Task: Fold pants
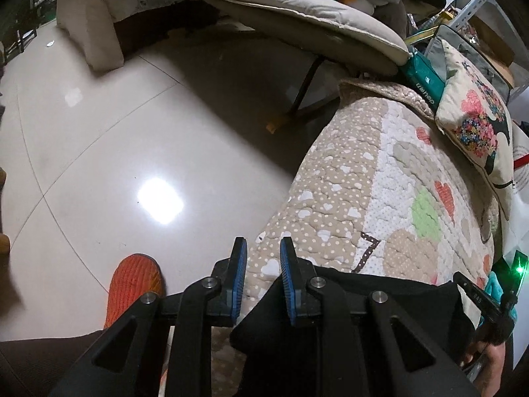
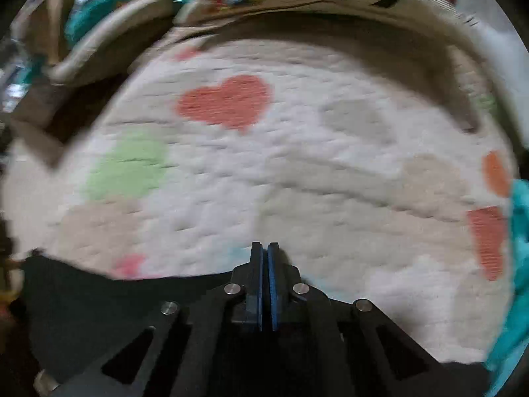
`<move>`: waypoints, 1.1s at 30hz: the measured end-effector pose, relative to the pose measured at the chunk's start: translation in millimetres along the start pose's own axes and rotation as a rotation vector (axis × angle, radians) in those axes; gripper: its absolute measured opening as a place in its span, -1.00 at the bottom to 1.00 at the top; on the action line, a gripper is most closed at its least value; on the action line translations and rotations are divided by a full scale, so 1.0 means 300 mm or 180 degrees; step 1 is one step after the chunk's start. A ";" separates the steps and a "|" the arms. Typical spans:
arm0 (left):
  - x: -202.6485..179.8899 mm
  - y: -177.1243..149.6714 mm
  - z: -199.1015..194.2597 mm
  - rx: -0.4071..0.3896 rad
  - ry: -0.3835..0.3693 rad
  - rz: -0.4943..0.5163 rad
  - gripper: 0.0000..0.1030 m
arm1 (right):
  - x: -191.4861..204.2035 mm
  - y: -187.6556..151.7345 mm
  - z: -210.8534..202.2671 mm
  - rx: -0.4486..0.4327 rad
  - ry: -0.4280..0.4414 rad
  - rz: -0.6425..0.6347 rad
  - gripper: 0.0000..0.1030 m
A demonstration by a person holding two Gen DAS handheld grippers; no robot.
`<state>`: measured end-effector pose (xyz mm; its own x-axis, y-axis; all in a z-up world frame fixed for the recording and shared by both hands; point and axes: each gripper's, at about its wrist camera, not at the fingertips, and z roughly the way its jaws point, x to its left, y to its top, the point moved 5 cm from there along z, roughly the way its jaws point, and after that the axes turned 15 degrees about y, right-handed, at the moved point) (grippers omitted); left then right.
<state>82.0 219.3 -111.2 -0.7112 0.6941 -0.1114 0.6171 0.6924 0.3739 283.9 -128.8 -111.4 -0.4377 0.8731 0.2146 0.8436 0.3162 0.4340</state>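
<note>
The black pants (image 1: 390, 291) lie along the near edge of a quilted heart-print cover (image 1: 390, 178). In the left wrist view my left gripper (image 1: 263, 248) is open, its blue pads apart over the cover's left corner; the pants' edge lies under its right finger. In the blurred right wrist view my right gripper (image 2: 264, 248) has its pads almost together, with nothing visible between them. The pants (image 2: 109, 301) lie below and left of it on the cover (image 2: 297, 152).
A shiny tiled floor (image 1: 132, 132) lies left of the cover, with an orange slipper (image 1: 132, 284) near my left gripper. A floral cushion (image 1: 476, 115) and a grey padded chair (image 1: 297, 20) stand at the back. Teal cloth (image 2: 519, 264) lies at the cover's right edge.
</note>
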 end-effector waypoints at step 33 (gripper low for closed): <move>-0.212 -0.206 -0.028 -0.0147 -0.0088 0.1393 -0.50 | -0.185 -0.515 -0.370 -0.0373 0.0491 0.1402 -0.39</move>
<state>86.4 130.7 -119.5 -0.3766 0.9254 0.0422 0.8420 0.3230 0.4321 143.2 -267.2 -93.2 -0.0950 0.8465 0.5238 0.9223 -0.1231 0.3663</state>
